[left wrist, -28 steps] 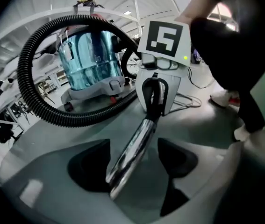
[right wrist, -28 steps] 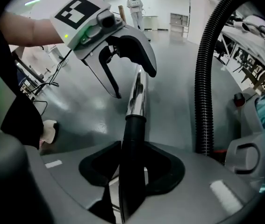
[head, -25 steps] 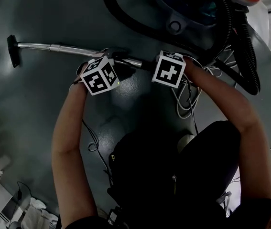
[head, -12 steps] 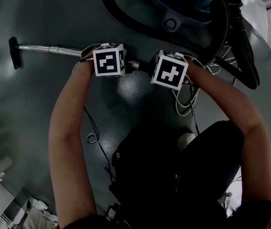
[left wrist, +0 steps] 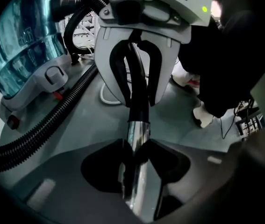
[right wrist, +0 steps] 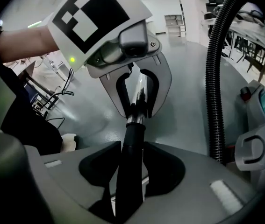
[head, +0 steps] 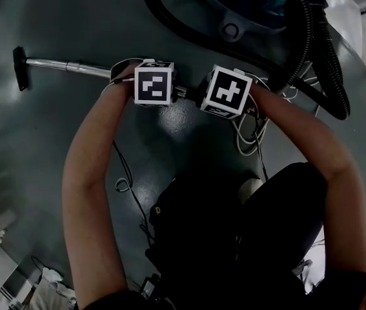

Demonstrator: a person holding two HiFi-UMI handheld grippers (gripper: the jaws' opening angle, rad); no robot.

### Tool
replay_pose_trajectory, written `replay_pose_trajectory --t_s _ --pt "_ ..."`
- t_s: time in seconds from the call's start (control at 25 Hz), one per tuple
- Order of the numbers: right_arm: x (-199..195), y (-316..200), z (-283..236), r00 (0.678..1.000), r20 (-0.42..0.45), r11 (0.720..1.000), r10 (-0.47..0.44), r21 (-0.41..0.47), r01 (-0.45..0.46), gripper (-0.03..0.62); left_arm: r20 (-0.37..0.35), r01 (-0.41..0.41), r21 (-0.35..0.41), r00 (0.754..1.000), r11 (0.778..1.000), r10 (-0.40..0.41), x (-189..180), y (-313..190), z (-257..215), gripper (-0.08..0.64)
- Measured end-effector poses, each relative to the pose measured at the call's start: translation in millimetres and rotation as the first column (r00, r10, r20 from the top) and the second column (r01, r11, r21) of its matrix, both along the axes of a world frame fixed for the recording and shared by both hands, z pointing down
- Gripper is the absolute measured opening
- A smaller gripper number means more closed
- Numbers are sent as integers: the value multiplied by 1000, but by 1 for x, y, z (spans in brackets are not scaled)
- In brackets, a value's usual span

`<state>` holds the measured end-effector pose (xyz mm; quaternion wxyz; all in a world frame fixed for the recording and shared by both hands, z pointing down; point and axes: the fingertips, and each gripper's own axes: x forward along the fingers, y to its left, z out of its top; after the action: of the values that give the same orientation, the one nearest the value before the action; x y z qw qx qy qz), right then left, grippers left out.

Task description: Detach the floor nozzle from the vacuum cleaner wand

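The black floor nozzle lies on the grey floor at the far left, joined to the chrome wand. The wand runs right to both grippers. My left gripper points steeply down at it. In the left gripper view its jaws have just been closing, and both pads press the chrome wand. Just to the right, my right gripper is shut on the black tube end that joins the wand. Its jaws have just eased open a little, with the tube still gripped.
The blue translucent vacuum body stands beyond the grippers, with its ribbed black hose looping round to the right. White cables lie on the floor near the right gripper. The person's dark-clothed legs fill the lower middle.
My left gripper has moved up and to the right onto the wand, closer to the right gripper, and has rolled. The right gripper has barely shifted.
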<state>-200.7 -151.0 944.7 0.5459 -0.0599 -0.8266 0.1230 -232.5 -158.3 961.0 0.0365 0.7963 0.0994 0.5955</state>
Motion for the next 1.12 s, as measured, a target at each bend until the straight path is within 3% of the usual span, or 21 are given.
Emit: replay_pose_trajectory --t_s 0.36,0.76,0.88,0.96,1.12 --pt "-5 1 6 998 -19 998 60 7 -60 141 10 11 -17 1000 1000 -10 0 0 -6 160" --pt "7 -6 6 997 -43 996 62 71 -59 133 -14 73 -21 997 997 -73 -2 -12 -4 166" --pt "17 -7 9 997 -69 996 32 86 -26 132 37 8 14 999 1000 -9 -11 -10 3 160" --pt "24 -12 15 996 -88 988 -14 149 27 132 90 -35 18 995 999 34 -26 1 15 156" --pt "25 -11 16 995 -87 983 -46 172 60 132 76 -14 30 997 999 12 -36 18 25 158"
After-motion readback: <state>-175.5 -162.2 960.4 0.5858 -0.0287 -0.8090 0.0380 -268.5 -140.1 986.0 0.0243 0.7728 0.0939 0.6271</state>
